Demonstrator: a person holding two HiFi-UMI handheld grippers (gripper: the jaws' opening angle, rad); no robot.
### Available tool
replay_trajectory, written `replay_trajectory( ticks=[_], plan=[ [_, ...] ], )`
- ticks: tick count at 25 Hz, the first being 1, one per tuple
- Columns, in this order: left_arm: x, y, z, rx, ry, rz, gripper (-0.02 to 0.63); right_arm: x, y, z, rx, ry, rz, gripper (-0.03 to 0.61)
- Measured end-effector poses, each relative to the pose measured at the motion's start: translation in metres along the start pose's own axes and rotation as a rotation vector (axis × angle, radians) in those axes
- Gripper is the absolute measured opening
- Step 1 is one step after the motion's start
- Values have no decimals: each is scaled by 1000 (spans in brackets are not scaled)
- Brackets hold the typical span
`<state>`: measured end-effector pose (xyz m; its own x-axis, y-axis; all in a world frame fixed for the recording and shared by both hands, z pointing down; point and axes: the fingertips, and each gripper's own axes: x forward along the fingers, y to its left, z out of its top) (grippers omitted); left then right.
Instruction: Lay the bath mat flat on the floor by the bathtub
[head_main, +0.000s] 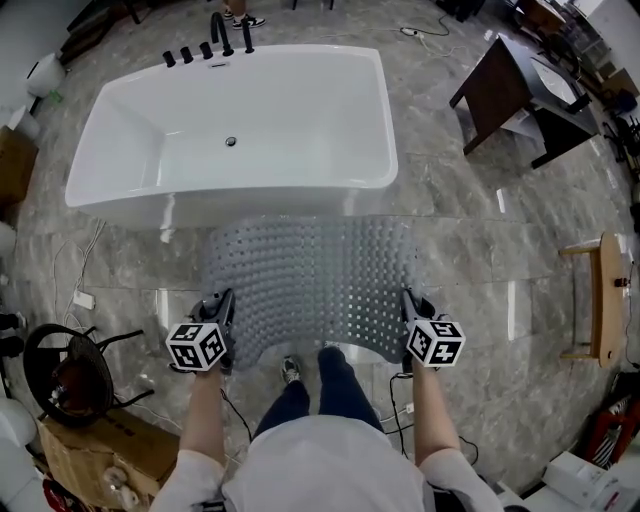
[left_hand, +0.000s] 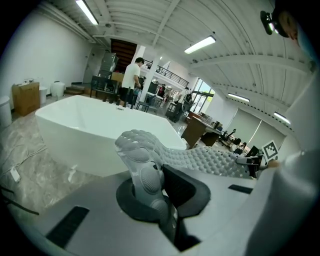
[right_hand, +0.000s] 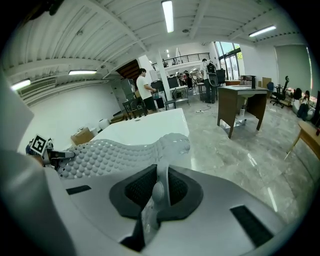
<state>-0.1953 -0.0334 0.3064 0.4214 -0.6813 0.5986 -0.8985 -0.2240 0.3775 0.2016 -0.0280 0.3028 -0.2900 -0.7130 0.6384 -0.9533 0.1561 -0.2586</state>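
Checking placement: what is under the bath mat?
The bath mat, clamped by the left gripper and right gripper, spreads over floor beside the bathtub. A shoe shows at its near edge; the floor beneath is covered.

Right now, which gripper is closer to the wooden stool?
Right. The right gripper holds the mat corner on the stool side; the left gripper holds the opposite corner, across the mat.

The floor (head_main: 470, 250) is grey polished stone tile. A dark wooden desk (head_main: 495, 95) stands at the head view's upper right, a light wooden stand (head_main: 607, 300) at right, and a cardboard box (head_main: 100, 450) at lower left. Strip lights (right_hand: 169, 15) line the white ribbed ceiling (right_hand: 100, 40). Windows (right_hand: 230, 60) admit daylight.
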Motion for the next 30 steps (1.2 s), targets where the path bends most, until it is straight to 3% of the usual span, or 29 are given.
replay_trajectory(
  ticks=[8, 13, 30],
  plan=[
    [46, 18, -16, 64, 37, 63, 43, 48, -20, -20, -19, 45, -17, 37],
    [70, 30, -33, 40, 56, 100, 43, 72, -28, -33, -25, 62, -28, 37],
    [162, 76, -71, 112, 104, 137, 43, 162, -69, -81, -62, 111, -70, 35]
  ],
)
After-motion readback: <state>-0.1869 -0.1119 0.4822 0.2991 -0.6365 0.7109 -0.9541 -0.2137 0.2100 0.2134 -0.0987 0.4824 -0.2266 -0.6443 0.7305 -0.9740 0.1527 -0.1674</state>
